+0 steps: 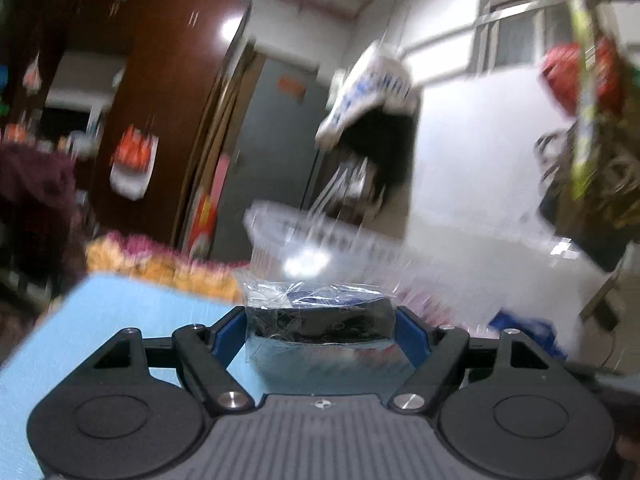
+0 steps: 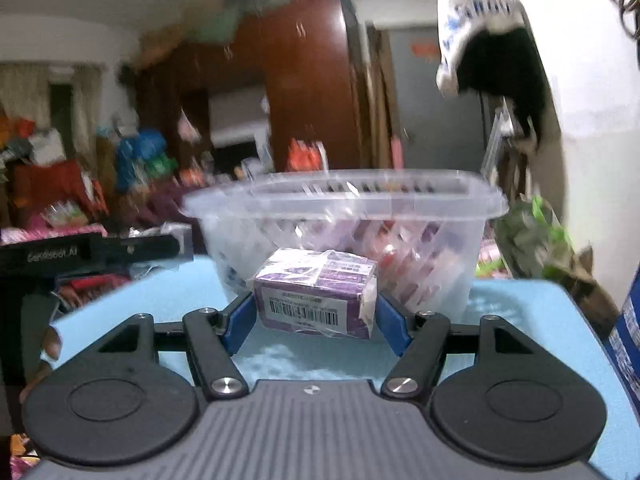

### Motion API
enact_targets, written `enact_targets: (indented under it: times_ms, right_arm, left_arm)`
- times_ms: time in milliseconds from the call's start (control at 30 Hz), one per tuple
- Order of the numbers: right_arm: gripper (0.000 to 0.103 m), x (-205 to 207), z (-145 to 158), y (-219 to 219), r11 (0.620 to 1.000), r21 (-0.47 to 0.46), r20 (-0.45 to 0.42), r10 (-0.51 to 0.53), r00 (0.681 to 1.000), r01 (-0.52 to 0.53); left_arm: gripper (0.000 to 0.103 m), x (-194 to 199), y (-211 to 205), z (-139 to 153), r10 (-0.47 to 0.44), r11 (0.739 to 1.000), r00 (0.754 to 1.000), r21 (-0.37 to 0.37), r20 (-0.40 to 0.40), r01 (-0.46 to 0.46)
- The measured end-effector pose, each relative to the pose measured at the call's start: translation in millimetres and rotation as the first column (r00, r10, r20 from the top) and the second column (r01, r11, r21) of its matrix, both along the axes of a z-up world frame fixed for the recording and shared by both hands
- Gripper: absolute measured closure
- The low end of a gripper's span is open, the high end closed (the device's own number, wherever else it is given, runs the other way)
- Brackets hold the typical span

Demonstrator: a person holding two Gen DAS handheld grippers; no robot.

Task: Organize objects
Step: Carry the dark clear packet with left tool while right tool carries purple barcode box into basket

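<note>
In the left wrist view my left gripper (image 1: 320,330) is shut on a dark box in clear wrap (image 1: 318,316), its blue pads pressed on both sides. A clear plastic tub (image 1: 316,240) shows blurred just beyond it, over a light blue table (image 1: 120,320). In the right wrist view my right gripper (image 2: 316,320) is shut on a purple box with a barcode label (image 2: 316,294), held just above the light blue table (image 2: 520,320). The clear tub (image 2: 344,216) stands right behind that box and holds several packets. The other gripper (image 2: 92,254) reaches in from the left edge.
A white and blue bag (image 2: 476,20) over a dark garment hangs on the wall at upper right. Green bags (image 2: 532,236) lie past the table's right corner. A blue carton (image 2: 628,336) stands at the right edge. Cluttered shelves and a brown wardrobe (image 2: 304,80) fill the background.
</note>
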State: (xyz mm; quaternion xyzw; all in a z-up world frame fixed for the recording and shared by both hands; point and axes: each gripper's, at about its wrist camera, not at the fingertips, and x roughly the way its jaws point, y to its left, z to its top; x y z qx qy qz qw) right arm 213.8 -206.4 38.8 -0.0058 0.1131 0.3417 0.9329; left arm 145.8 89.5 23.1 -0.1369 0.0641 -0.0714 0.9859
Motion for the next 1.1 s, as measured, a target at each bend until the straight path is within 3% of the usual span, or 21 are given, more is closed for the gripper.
enact_targets:
  times_ms: [167,267,367,467,567,667,733,800,833,933,1100]
  right_arm:
    - [0.034,-18.9,-2.9,-9.6,0.999,0.032,0.045,0.005,0.999,-0.007]
    - [0.034,-33.6,12.1,-16.5,0.998,0.06,0.095,0.011,0.995,-0.017]
    - [0.034,-38.8,35.2,-15.4,0.998,0.055,0.161,-0.001,0.987,-0.008]
    - [0.034,-13.9,71.7,-4.6,0.999,0.042,0.181,-0.013,0.983,0.006]
    - [0.034,32.8,102.8,11.6,0.999,-0.01,0.154,-0.049,0.987,0.051]
    - [0.034,84.8,110.9,24.3,0.995,-0.056,0.068,-0.08,0.995,0.083]
    - [0.032,107.6,106.9,29.4,0.994,-0.053,0.061,-0.096,0.993,0.1]
    - [0.0,122.2,101.5,34.5,0.989,-0.073,0.066,-0.121,0.99,0.126]
    - [0.0,126.1,98.9,36.3,0.985,-0.078,0.065,-0.149,0.987,0.154]
    - [0.0,123.1,94.6,32.2,0.991,-0.061,0.034,-0.119,0.992,0.121]
    - [0.0,92.5,99.4,12.2,0.995,-0.045,0.021,-0.093,0.995,0.093]
  left_arm:
    - [0.022,-24.8,-8.9,0.3,-0.016,1.0,0.996,0.02,0.088,0.015]
    - [0.022,-32.5,-14.5,7.6,-0.039,0.999,0.993,0.025,0.111,0.036]
    - [0.022,-29.8,-22.2,32.9,-0.066,0.997,0.988,0.054,0.138,0.059]
    - [0.022,4.4,-34.4,71.1,-0.077,0.993,0.992,0.101,0.097,0.067]
    - [0.022,55.5,-43.3,99.2,-0.067,0.989,0.998,0.128,-0.015,0.068]
    - [0.022,100.7,-41.8,105.4,-0.034,0.991,0.993,0.125,-0.113,0.048]
    - [0.017,122.8,-38.3,101.7,-0.035,0.993,0.988,0.107,-0.153,0.052]
    - [0.004,139.6,-34.8,96.9,-0.026,0.995,0.98,0.091,-0.197,0.045]
    - [0.002,146.4,-34.9,94.6,-0.009,0.994,0.977,0.1,-0.213,0.031]
    - [0.001,141.2,-34.4,90.4,0.006,0.992,0.976,0.121,-0.219,0.021]
    - [0.0,105.2,-28.5,94.5,-0.008,0.992,0.989,0.122,-0.147,0.026]
